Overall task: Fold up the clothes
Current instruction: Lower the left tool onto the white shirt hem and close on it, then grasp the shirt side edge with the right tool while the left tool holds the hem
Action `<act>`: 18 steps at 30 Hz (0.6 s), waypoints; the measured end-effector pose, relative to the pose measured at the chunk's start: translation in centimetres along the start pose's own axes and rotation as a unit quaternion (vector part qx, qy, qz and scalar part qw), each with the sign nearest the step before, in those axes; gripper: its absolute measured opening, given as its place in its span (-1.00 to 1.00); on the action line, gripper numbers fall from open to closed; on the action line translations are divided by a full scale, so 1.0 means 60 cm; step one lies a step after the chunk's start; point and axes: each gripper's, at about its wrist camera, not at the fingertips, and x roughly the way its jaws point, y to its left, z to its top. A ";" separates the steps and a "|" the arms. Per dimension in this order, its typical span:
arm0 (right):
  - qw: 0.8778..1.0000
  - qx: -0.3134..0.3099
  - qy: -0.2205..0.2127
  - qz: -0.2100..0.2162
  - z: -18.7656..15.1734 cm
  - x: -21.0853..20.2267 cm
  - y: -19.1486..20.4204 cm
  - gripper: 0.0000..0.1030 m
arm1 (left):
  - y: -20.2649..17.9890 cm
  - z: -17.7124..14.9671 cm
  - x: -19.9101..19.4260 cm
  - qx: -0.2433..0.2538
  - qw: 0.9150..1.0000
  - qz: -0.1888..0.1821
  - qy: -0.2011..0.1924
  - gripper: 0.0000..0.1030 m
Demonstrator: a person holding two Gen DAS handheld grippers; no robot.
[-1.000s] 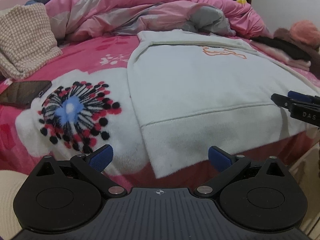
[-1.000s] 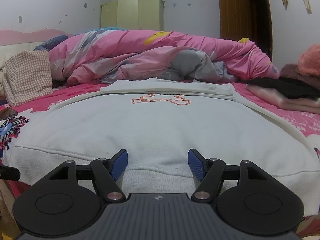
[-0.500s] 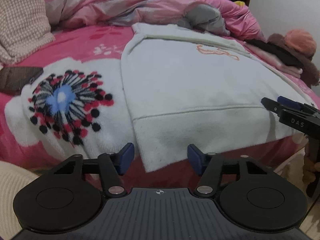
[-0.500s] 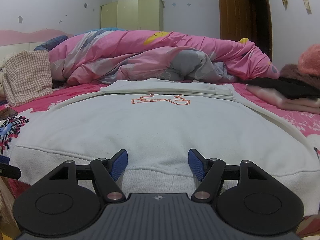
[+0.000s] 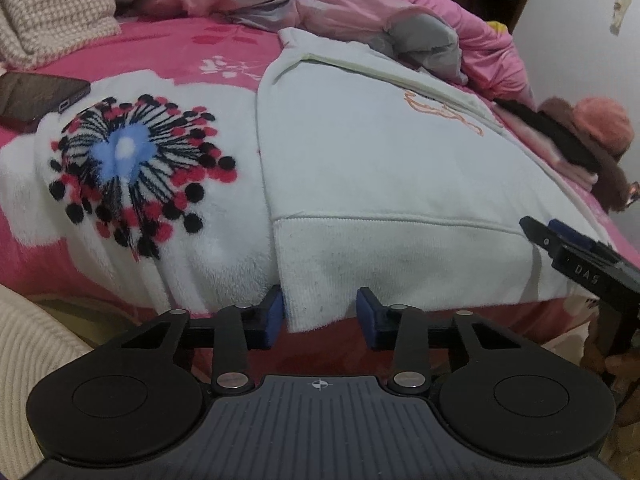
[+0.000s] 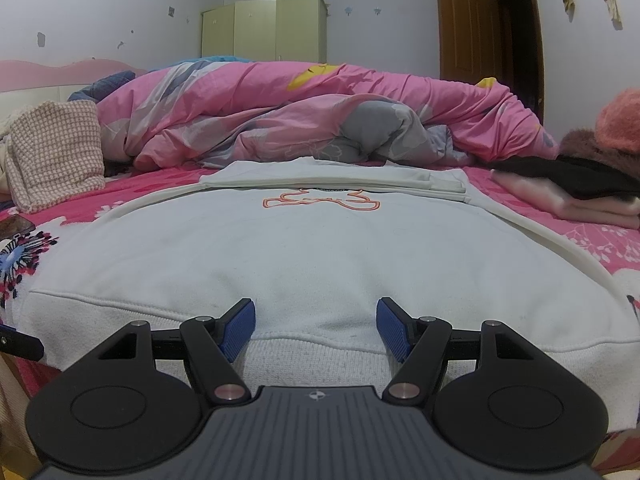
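A white sweatshirt (image 5: 380,168) lies flat on a pink bed (image 5: 168,40). The left gripper (image 5: 320,314) has just been closing, its hem corner between still-parted fingers. The right gripper (image 6: 316,326), fingers apart, sits at the hem's middle.

Black grippers (image 5: 320,316), blue-padded jaws, silver screws.

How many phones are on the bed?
1. A dark phone lies on the pink blanket, left of the white sweatshirt. More could be hidden under the quilt.
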 end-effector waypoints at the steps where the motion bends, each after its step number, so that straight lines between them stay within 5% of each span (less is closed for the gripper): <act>1: 1.000 0.000 0.000 0.000 0.000 0.000 0.000 0.36 | 0.002 0.000 0.000 -0.003 1.000 -0.001 -0.001 -0.35; 9: 1.000 0.001 -0.002 0.002 0.000 0.000 -0.003 0.36 | 0.005 0.000 -0.003 -0.007 1.000 -0.001 -0.002 -0.75; 14: 1.000 0.007 -0.002 0.005 0.003 -0.003 -0.006 0.37 | 0.000 0.001 -0.006 0.002 1.000 0.002 -0.005 -0.83; 18: 0.999 0.038 -0.017 0.031 0.010 -0.022 -0.014 0.55 | 0.002 0.002 -0.009 0.002 1.000 0.000 -0.008 -0.85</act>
